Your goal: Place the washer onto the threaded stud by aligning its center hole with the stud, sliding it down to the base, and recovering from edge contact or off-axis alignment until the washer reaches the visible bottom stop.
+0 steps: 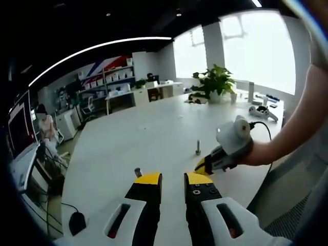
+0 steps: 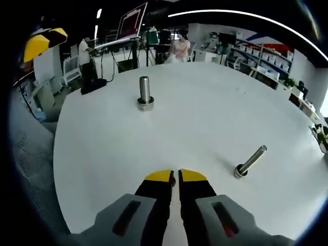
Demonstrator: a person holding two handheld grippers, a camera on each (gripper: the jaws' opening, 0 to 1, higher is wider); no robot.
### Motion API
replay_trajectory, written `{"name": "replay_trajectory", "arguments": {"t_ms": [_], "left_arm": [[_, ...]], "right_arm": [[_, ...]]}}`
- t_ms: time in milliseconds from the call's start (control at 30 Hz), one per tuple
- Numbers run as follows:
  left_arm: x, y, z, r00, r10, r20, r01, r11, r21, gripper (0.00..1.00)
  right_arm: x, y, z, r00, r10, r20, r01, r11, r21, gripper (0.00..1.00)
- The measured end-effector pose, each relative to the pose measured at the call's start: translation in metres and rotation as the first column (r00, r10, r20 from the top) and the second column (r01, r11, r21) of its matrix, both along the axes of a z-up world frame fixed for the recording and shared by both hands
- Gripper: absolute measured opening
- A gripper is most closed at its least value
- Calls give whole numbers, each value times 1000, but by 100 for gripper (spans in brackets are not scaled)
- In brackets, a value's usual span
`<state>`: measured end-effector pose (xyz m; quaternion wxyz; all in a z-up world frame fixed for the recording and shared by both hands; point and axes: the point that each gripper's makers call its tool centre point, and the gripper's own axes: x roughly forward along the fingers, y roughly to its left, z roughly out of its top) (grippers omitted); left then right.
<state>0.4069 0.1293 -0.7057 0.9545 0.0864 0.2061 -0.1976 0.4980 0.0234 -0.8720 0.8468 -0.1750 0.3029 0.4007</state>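
You have two threaded studs on the white table [image 2: 102, 154]. In the right gripper view the far stud [image 2: 145, 90] stands upright to the left on a wider ring at its foot. The near stud [image 2: 251, 161] sits to the right, well apart from it, and looks tilted towards the edge of the view.

You hold two claws. Your right gripper [image 2: 175, 176] hovers over bare table between the studs, touching neither. Its yellow-tipped jaws are drawn almost together, with only a slim gap. A small dark sliver [image 2: 173, 179] sits at the tips. It's too small to tell whether that is the washer, so I cannot tell if the claw is clenched on anything.

Your left gripper [image 1: 173, 178] is released. Its jaws stand clearly apart, hold nothing and touch nothing.

The boxes on the far shelves [image 1: 110, 77] carry labels too small to read.
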Motion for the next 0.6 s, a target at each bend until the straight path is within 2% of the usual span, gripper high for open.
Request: {"name": "replay_trajectory", "arguments": {"t_ms": [133, 400, 600], "left_arm": [[0, 0, 0, 1000, 2, 1, -2, 1000, -1, 15], [0, 0, 1, 1000, 3, 2, -3, 1000, 1, 15], [-1, 0, 1, 1000, 2, 3, -3, 1000, 4, 15]], "right_arm": [[-2, -2, 5, 1000, -2, 11, 2, 1000, 12, 11], [-10, -2, -3, 1000, 2, -14, -1, 1000, 10, 19], [-10, -3, -5, 1000, -11, -26, 12, 999, 39, 16]]}}
